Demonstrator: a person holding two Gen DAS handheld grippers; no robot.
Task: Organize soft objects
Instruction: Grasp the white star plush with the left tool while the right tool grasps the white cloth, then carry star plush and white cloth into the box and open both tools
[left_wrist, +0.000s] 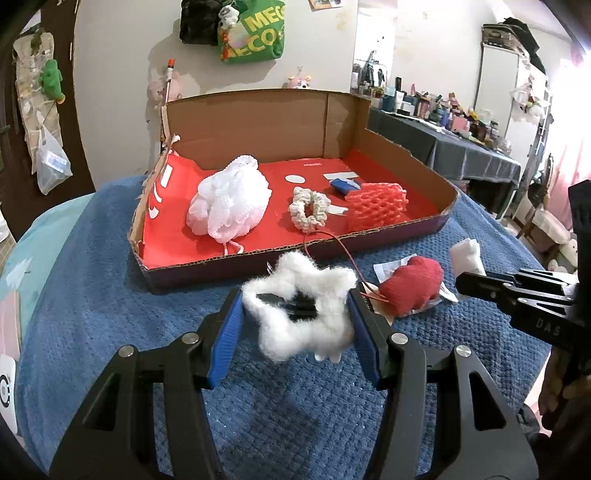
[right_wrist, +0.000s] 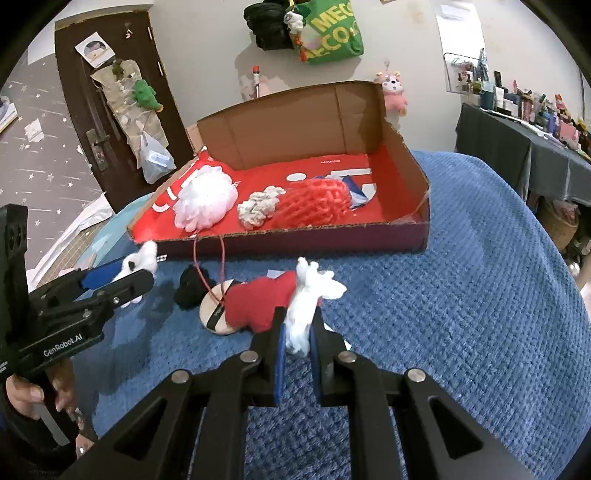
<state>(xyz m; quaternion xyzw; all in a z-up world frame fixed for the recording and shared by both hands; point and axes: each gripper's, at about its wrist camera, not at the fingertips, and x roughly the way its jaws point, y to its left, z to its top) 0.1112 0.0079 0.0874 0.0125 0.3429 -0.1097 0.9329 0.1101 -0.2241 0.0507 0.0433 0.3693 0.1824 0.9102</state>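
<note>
Left wrist view: left gripper (left_wrist: 295, 314) clamps a white cotton fluff tuft (left_wrist: 301, 314) between its blue pads (left_wrist: 227, 332), lifted clear of the blue blanket (left_wrist: 110, 295). Cardboard tray (left_wrist: 406, 147) with red lining sits beyond, holding a white mesh bath pouf (left_wrist: 229, 199), cream scrunchie (left_wrist: 310, 208) and red foam net sleeve (left_wrist: 378, 203). Only this view shows a folded blue item (left_wrist: 341, 184) clearly, behind the sleeve. Red knit piece (left_wrist: 415, 290) lies on the blanket in front of the tray.

Right wrist view: right gripper (right_wrist: 297, 332) is pinched narrow on a white cotton wad (right_wrist: 306, 306), raised just in front of the red knit piece. Only here: a round beige powder puff (right_wrist: 218, 317) under the red piece and a black soft item (right_wrist: 190, 288) beside it, both on the blanket.
</note>
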